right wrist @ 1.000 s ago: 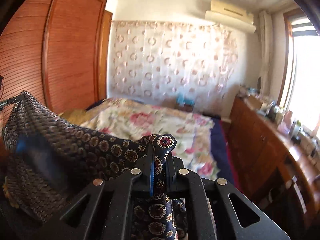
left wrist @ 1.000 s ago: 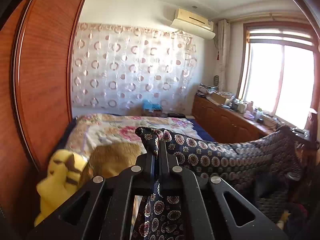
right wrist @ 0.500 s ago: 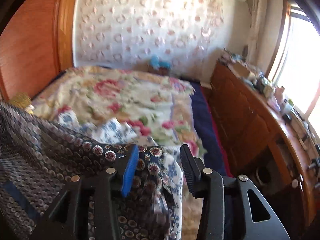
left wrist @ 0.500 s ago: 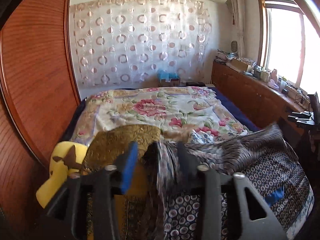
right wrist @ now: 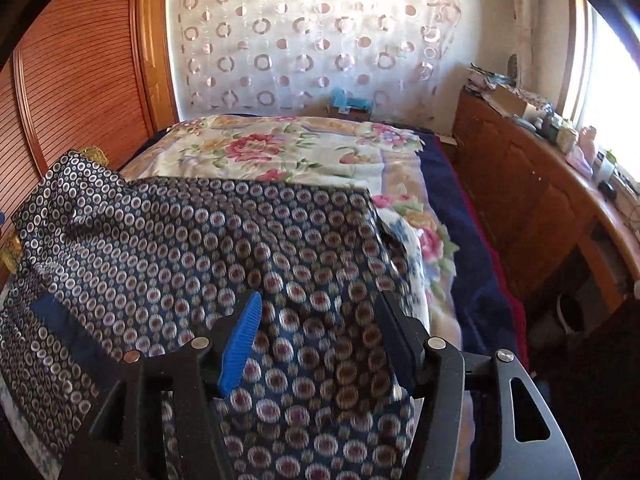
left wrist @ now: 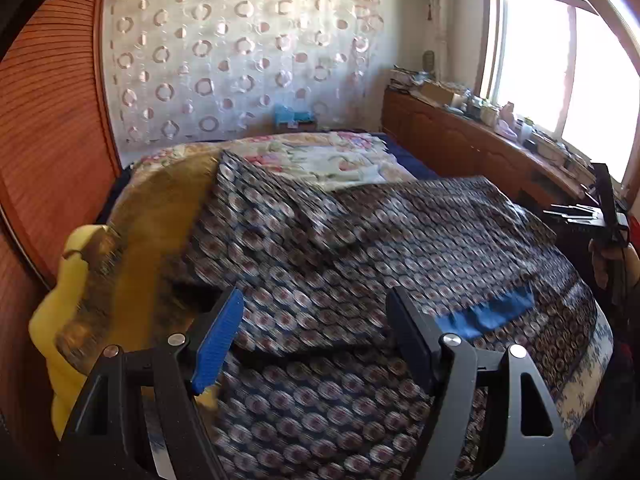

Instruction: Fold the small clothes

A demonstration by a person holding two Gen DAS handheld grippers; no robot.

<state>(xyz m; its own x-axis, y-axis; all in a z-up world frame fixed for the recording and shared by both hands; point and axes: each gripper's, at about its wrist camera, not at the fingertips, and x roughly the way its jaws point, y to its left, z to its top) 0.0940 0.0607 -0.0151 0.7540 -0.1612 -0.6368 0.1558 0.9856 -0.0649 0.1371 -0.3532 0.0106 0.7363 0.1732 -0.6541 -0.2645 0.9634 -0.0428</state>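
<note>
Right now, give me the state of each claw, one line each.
Left claw: opening, gripping nothing; the patterned garment lies loose below it.
Right claw: opening, gripping nothing; same garment beneath.

Your bed (right wrist: 460, 216) carries a floral quilt (right wrist: 280, 152); the patterned dark garment (right wrist: 224, 240) lies spread over its near end, beside a gold cushion (left wrist: 160, 208).

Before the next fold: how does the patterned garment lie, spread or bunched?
Spread: the patterned garment lies mostly flat across the bed, with some wrinkles.
</note>
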